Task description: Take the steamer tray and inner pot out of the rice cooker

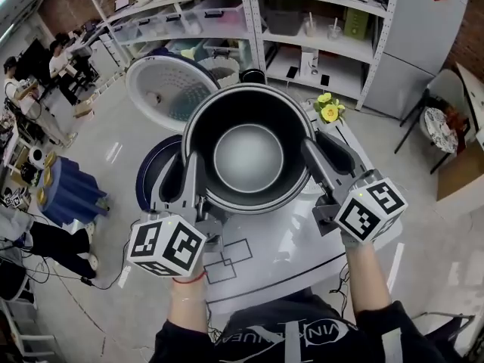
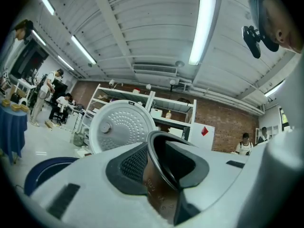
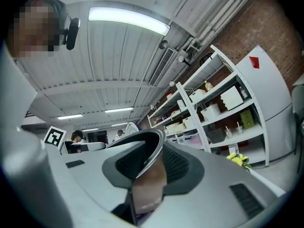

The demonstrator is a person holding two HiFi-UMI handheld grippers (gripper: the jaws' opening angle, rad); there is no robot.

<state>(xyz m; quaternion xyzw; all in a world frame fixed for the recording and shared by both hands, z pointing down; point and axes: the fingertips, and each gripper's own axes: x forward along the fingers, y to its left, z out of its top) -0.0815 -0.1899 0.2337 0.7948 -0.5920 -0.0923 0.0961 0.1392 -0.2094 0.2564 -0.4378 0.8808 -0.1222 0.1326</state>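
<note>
While both grippers grip it, the inner pot [image 1: 248, 157] hangs over the far part of the white table [image 1: 295, 248], mouth up and with nothing in it. The left gripper [image 1: 187, 174] is clamped on the pot's left rim, with one pad inside the wall and one outside. The right gripper [image 1: 321, 157] is clamped the same way on the right rim. The rice cooker's open lid [image 1: 168, 89] stands behind and to the left. A dark blue round object [image 1: 151, 174] lies under the pot's left side. Yellow flowers [image 1: 330, 110] sit near the right rim.
</note>
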